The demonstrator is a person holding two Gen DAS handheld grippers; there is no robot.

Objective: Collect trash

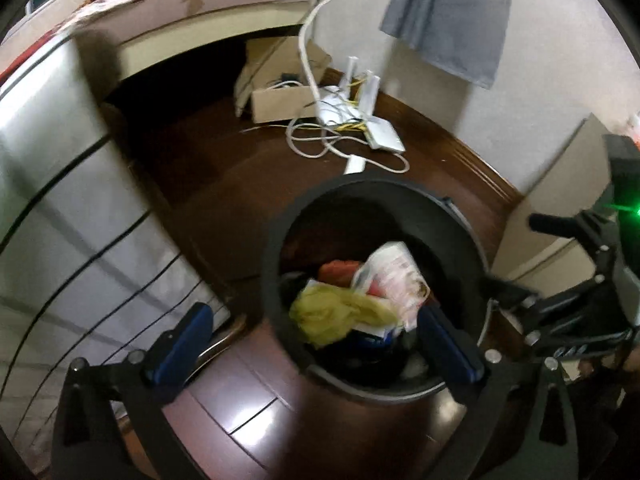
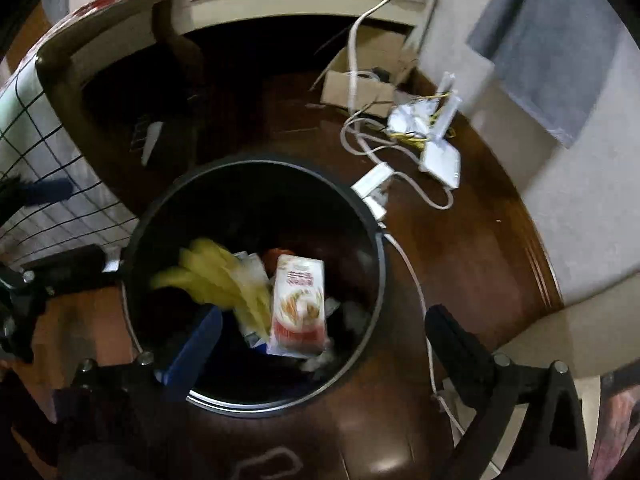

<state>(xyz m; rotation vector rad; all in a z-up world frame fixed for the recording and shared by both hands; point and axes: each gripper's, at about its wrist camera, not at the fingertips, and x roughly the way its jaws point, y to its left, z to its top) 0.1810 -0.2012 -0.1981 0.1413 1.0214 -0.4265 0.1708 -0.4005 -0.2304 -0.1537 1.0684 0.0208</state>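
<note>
Both grippers, the left gripper and the right gripper, are hanging wide open and holding nothing over the black bin. The yellow wrapper and carton are lying inside. A finger could be bumping the rim and tipping the bin, or snagging the white cable beside it.

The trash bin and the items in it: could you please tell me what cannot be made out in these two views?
- Bottom of the trash bin: both views, covered by trash and dark.
- Yellow item: right wrist view, smeared by motion blur; identity unclear.
- Carton print: too blurred to read.
- Space under the bed: left wrist view, in shadow.
- Right gripper: open, holding nothing.
</note>
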